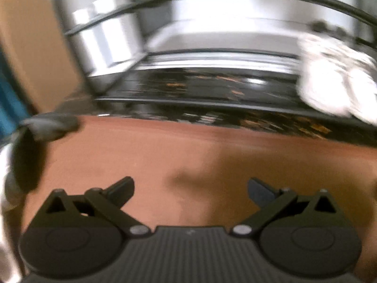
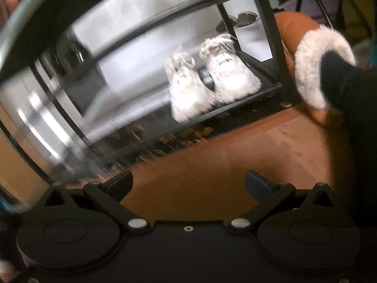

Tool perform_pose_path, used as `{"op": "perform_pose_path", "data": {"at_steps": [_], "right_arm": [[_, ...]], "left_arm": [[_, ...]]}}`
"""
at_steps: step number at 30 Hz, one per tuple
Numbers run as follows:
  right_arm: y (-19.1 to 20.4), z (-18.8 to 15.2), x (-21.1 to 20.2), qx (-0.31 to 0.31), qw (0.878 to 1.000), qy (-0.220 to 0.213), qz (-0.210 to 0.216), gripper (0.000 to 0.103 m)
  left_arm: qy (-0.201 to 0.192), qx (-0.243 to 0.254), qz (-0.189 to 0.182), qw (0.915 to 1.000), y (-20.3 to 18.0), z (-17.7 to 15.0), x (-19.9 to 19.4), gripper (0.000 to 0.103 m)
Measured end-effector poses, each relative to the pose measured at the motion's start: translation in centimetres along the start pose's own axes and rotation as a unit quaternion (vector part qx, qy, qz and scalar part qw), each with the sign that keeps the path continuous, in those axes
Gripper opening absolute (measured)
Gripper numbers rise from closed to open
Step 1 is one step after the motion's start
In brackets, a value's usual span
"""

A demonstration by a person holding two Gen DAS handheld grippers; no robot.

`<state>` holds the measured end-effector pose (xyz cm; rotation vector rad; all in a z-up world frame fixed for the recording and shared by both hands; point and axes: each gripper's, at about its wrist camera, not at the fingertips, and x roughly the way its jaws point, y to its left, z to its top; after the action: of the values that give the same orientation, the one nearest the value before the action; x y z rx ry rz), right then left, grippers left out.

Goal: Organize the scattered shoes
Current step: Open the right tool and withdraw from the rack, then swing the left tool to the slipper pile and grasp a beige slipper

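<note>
Left gripper (image 1: 190, 187): black, two-fingered, fingers spread wide, nothing between them, above reddish-brown carpet (image 1: 188, 155). Right gripper (image 2: 189, 184): same make, fingers likewise spread and empty, over the same carpet. Task item: pair of white lace-up sneakers (image 2: 209, 77), side by side and touching, toes overhanging the front edge of the lowest shelf of a black metal-tube shoe rack (image 2: 271, 35), near its right end; in the left wrist view one white sneaker (image 1: 334, 80) sits at the right end of that shelf, cut by the frame edge. Second item: tan slipper with white fluffy collar (image 2: 315, 63), worn on a foot in a dark sock, just right of the rack's right upright, on the carpet. Surroundings: black floor strip with orange flecks (image 1: 212, 87) under the rack; grey-white wall behind; dark slipper-like shapes (image 2: 245, 17) on the floor beyond the rack, too small to identify. Obstructions: rack crossbars run across both views in front of the shelf space. Legibility: both views heavily motion-blurred; a dark grey object (image 1: 49, 122) at the carpet's left edge cannot be identified.
</note>
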<state>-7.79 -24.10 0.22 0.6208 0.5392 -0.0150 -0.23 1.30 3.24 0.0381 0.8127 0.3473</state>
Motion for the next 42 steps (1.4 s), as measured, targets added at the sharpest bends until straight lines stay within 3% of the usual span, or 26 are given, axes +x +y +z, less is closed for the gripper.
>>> {"op": "perform_pose_path", "data": {"at_steps": [4, 6, 10, 14, 16, 20, 23, 25, 28, 30, 35, 38, 39, 42], "right_arm": [[0.8, 0.4, -1.2, -0.006, 0.999, -0.024, 0.021, 0.103], [2.0, 0.8, -2.5, 0.000, 1.000, -0.018, 0.016, 0.103], [6.5, 2.5, -6.3, 0.028, 0.997, -0.031, 0.060, 0.103], [12.9, 2.4, -9.4, 0.003, 0.990, -0.015, 0.139, 0.103], [16.1, 1.6, -10.3, -0.025, 0.985, 0.006, 0.172, 0.103], [20.6, -2.2, -11.1, -0.071, 0.970, 0.060, 0.226, 0.103], [23.9, -5.0, -11.7, -0.105, 0.953, 0.100, 0.266, 0.103], [26.2, -6.8, -12.1, -0.128, 0.939, 0.126, 0.292, 0.103], [29.2, -9.4, -12.6, -0.158, 0.918, 0.163, 0.325, 0.103], [29.0, -9.3, -12.7, -0.153, 0.921, 0.167, 0.316, 0.103], [28.0, -8.6, -12.9, -0.133, 0.933, 0.167, 0.288, 0.103], [26.9, -8.6, -12.2, -0.122, 0.940, 0.166, 0.272, 0.103], [26.6, -8.9, -11.7, -0.118, 0.942, 0.167, 0.267, 0.103], [25.8, -9.0, -10.7, -0.103, 0.946, 0.169, 0.257, 0.103]], "left_arm": [[-0.029, -0.061, 0.025, 0.9974, 3.5, 1.4, -1.8, 0.102], [-0.038, -0.055, 0.033, 0.9972, 4.4, 2.4, -3.1, 0.102], [-0.051, -0.073, 0.033, 0.9955, 8.2, 4.7, -6.8, 0.102], [-0.054, -0.144, 0.045, 0.9870, 15.3, 5.1, -9.7, 0.102], [-0.043, -0.207, 0.069, 0.9750, 21.5, 4.2, -10.0, 0.102], [-0.007, -0.328, 0.142, 0.9340, 33.8, 0.3, -8.6, 0.102], [0.034, -0.365, 0.194, 0.9098, 39.0, -2.4, -7.7, 0.102], [0.063, -0.403, 0.231, 0.8831, 43.4, -5.4, -6.8, 0.102], [0.105, -0.432, 0.260, 0.8574, 47.0, -7.9, -5.4, 0.102], [0.133, -0.452, 0.271, 0.8393, 49.3, -9.3, -4.0, 0.102], [0.184, -0.465, 0.238, 0.8325, 50.3, -10.4, -1.0, 0.102], [0.223, -0.468, 0.248, 0.8185, 50.6, -11.7, 0.9, 0.100], [0.220, -0.469, 0.251, 0.8179, 50.4, -12.2, 0.8, 0.087], [0.193, -0.479, 0.248, 0.8196, 49.8, -13.2, -0.1, 0.082]]}}
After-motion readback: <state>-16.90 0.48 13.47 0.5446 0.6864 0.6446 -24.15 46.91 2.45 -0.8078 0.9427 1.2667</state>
